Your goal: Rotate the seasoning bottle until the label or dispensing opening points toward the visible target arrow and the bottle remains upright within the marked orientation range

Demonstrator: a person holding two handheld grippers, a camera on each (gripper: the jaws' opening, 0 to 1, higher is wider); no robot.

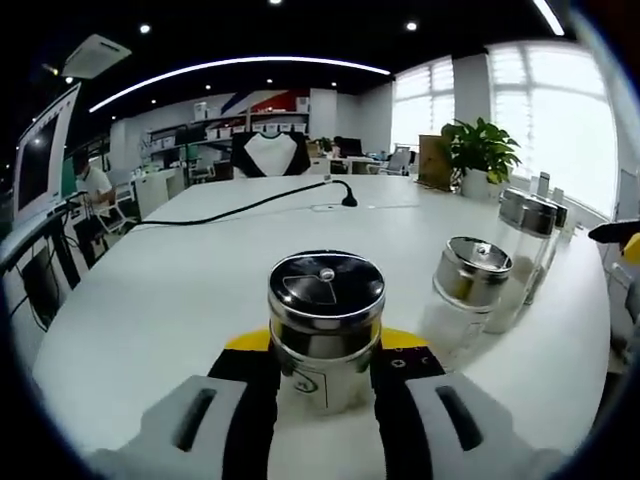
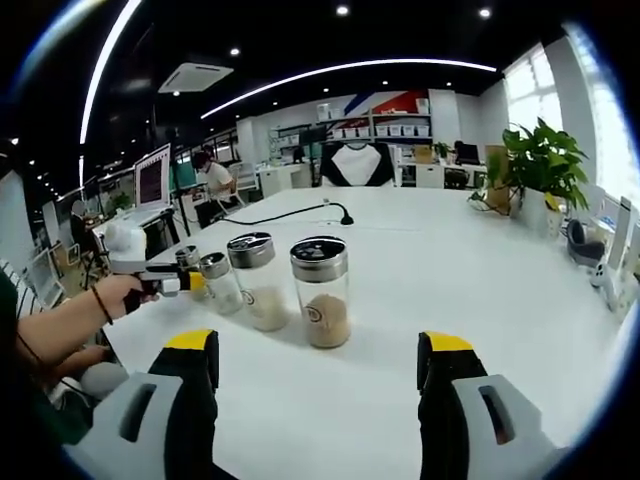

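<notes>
In the left gripper view, a glass seasoning bottle (image 1: 325, 335) with a steel shaker lid (image 1: 326, 290) stands upright on the white table (image 1: 180, 290). My left gripper (image 1: 325, 348) is shut on it, with one black jaw pressing each side. The right gripper view shows the same small bottle (image 2: 216, 282) at the left end of a row. The left gripper (image 2: 170, 283), held by a person's hand (image 2: 120, 295), is against it there. My right gripper (image 2: 320, 350) hovers open over bare table, a little short of the tallest bottle (image 2: 322, 292).
Two more steel-lidded bottles (image 1: 470, 285) (image 1: 527, 235) stand to the right of the held one; the middle of the row is (image 2: 255, 282). A black cable (image 1: 250, 205) crosses the far table. A potted plant (image 1: 482, 150) stands at the far right edge.
</notes>
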